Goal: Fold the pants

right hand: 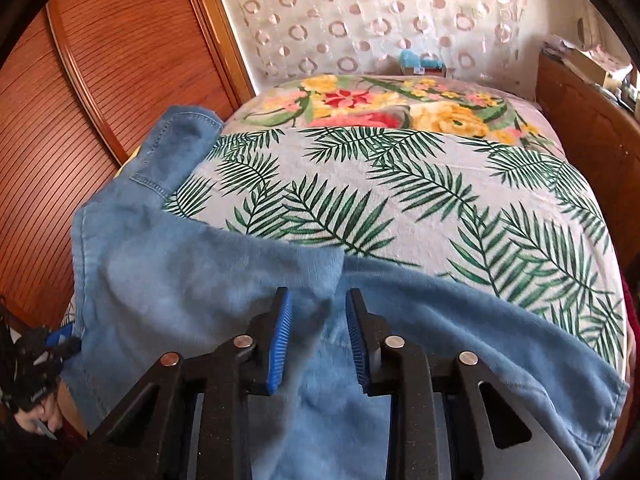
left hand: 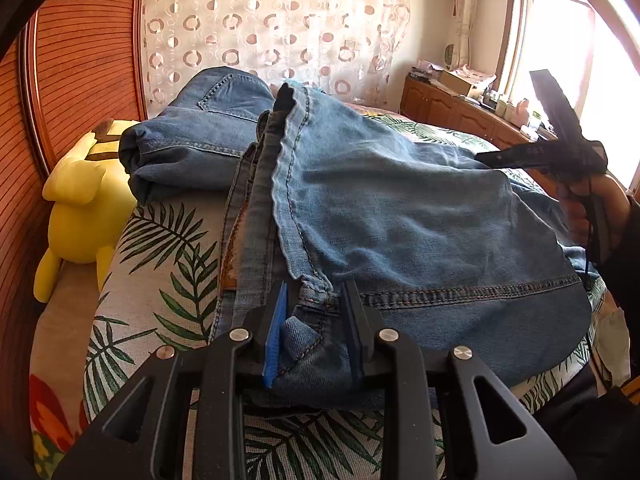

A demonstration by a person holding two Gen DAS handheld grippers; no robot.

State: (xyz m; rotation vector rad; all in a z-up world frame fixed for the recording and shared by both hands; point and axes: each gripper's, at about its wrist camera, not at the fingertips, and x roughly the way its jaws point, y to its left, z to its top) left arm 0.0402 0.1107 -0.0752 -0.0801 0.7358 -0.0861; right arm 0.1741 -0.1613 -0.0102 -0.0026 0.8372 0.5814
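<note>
The bed (right hand: 400,184), under a palm-leaf cover, carries the jeans (left hand: 400,208) across its near half. Left gripper (left hand: 316,320), at 6 o'clock: fingers clamped on bunched denim. Right gripper (right hand: 318,332): whether its fingers grip the denim cannot be told. No legible writing.

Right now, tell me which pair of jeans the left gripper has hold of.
The spread-out jeans nearest the left gripper, clamped at the hem; the folded jeans lie untouched behind.

A home bedroom is showing: a bed (right hand: 400,184) under leaf-print bedding, wooden wardrobe (right hand: 120,60), patterned curtain (left hand: 272,24), plush toy (left hand: 80,196).
</note>
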